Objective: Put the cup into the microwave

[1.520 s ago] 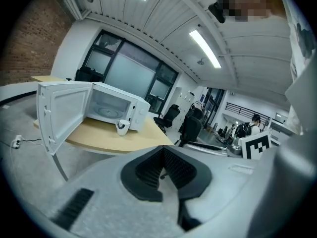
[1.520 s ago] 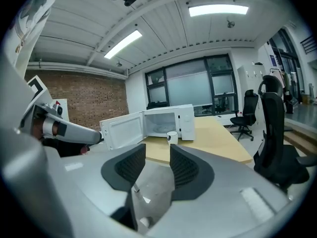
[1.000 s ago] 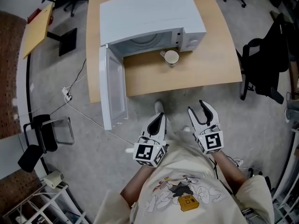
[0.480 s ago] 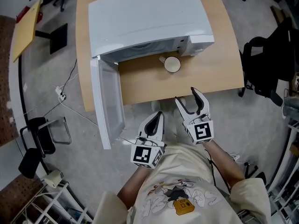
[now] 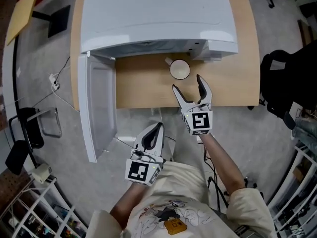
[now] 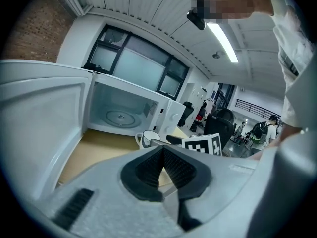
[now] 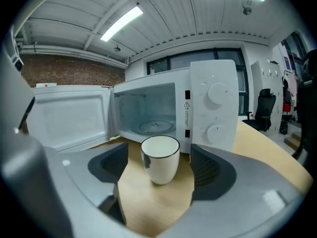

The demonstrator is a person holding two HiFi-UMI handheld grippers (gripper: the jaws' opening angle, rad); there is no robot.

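A white cup (image 5: 180, 69) (image 7: 160, 158) with a dark rim stands upright on the wooden table (image 5: 143, 86), just in front of the white microwave (image 5: 153, 19), whose door (image 5: 97, 110) hangs open to the left. My right gripper (image 5: 189, 85) (image 7: 159, 171) hovers over the table's near edge, its jaws opening wide. The cup stands just beyond its fingertips, framed by the jaws and untouched. My left gripper (image 5: 154, 131) (image 6: 162, 158) is shut on nothing, off the table near the person's body. The microwave's glass turntable (image 7: 156, 127) shows inside.
A black office chair (image 5: 285, 90) stands right of the table. Left of it are another chair (image 5: 29, 128), a floor cable (image 5: 59, 90) and a wire shelf (image 5: 34, 207). The open door sticks out past the table's near edge.
My right gripper moved forward from near the body to the table edge, close to the cup, and its jaws widened. The left gripper shifted forward slightly.
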